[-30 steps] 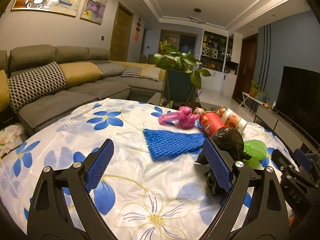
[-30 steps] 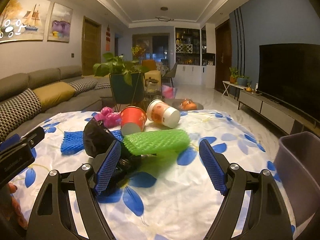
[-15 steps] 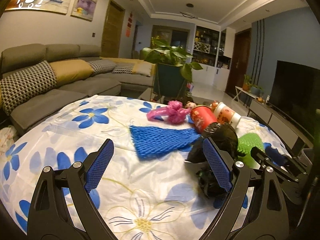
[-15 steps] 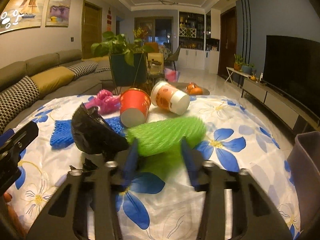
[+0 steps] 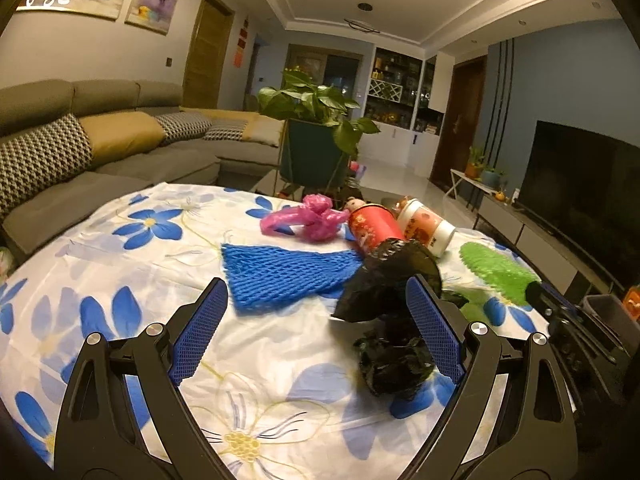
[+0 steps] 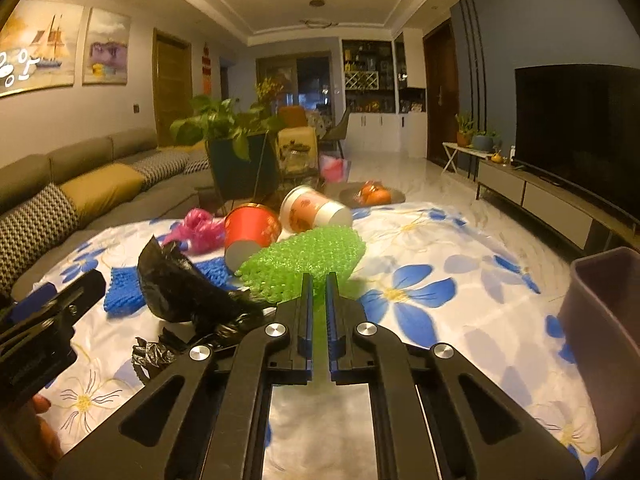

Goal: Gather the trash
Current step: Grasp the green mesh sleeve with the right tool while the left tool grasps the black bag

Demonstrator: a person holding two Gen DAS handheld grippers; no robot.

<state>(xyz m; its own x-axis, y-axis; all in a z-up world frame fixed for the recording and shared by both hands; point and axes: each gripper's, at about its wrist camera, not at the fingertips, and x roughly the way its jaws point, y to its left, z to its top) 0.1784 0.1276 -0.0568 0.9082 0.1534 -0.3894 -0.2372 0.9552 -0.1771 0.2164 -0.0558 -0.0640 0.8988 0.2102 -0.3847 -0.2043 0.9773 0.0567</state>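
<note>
On the flowered tablecloth (image 6: pixel 440 248) lies a green foam net (image 6: pixel 308 256). My right gripper (image 6: pixel 318 280) is just closing its jaws on the net's near end, and green shows between the pads. Left of it sit a crumpled black plastic bag (image 6: pixel 180 284), a blue foam net (image 5: pixel 288 272), a pink bag (image 5: pixel 308 220), a tipped red cup (image 5: pixel 374 228) and a white cup (image 5: pixel 426 228). My left gripper (image 5: pixel 315 286) hovers open over the cloth. The blue net is just ahead of it and the black bag (image 5: pixel 392 280) is by its right finger.
A grey-purple bin (image 6: pixel 604 320) stands off the table's right edge. Behind the table are a potted plant (image 5: pixel 316 136) and a grey sofa (image 5: pixel 120 160). A TV (image 6: pixel 580 132) on a low cabinet lines the right wall. A person's hand (image 6: pixel 40 420) shows at the lower left.
My right gripper went from wide open to shut on the green net's near end, and the net has lifted and shifted slightly. My left gripper drifted a little and stayed open.
</note>
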